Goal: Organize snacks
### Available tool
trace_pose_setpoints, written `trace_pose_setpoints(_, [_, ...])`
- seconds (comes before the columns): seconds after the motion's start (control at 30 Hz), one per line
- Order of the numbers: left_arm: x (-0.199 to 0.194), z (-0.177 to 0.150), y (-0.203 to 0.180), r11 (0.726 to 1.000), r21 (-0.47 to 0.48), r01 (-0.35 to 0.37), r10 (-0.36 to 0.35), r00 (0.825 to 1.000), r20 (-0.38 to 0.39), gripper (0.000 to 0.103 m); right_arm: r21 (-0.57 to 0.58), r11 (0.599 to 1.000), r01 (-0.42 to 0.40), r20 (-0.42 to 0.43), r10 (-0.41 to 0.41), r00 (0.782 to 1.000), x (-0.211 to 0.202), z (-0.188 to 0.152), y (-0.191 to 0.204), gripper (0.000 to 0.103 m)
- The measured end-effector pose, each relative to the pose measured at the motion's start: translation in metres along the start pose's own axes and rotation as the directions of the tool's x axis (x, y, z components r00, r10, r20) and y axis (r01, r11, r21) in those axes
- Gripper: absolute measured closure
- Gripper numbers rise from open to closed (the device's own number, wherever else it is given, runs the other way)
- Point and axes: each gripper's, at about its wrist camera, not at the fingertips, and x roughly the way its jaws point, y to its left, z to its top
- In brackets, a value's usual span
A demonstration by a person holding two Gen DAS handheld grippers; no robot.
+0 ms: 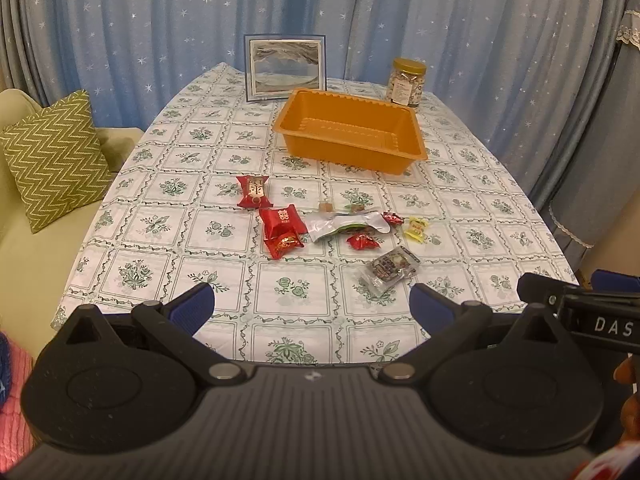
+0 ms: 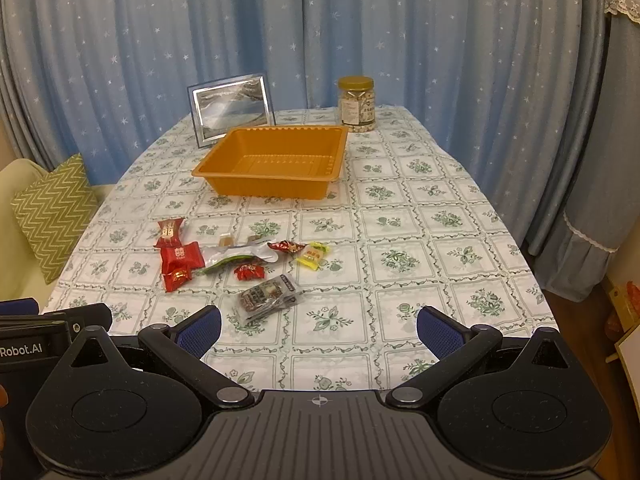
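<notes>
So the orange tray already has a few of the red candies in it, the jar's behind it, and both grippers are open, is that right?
Not quite. The orange tray holds nothing: the right wrist view shows its bare floor. The red candies lie on the tablecloth in front of it. The rest stands: the jar is behind the tray, and the left gripper and right gripper are both open.

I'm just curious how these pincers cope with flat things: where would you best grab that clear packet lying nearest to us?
Probably by one short sealed end of the clear packet. It lies flat on the tablecloth, so come from above with the right gripper, whose jaws stand wide open, and pinch the thin edge that faces the gripper.
</notes>
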Motion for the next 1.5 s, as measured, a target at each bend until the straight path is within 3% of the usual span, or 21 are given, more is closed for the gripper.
trace_pose_setpoints(1.5, [0.0007, -0.0025, -0.0029, 1.000, -0.005, 0.010, -0.010, 1.000, -0.001, 0.000, 0.007, 1.000, 0.005, -0.001, -0.005, 1.000, 0.0028, -0.0028, -0.0003, 0.000])
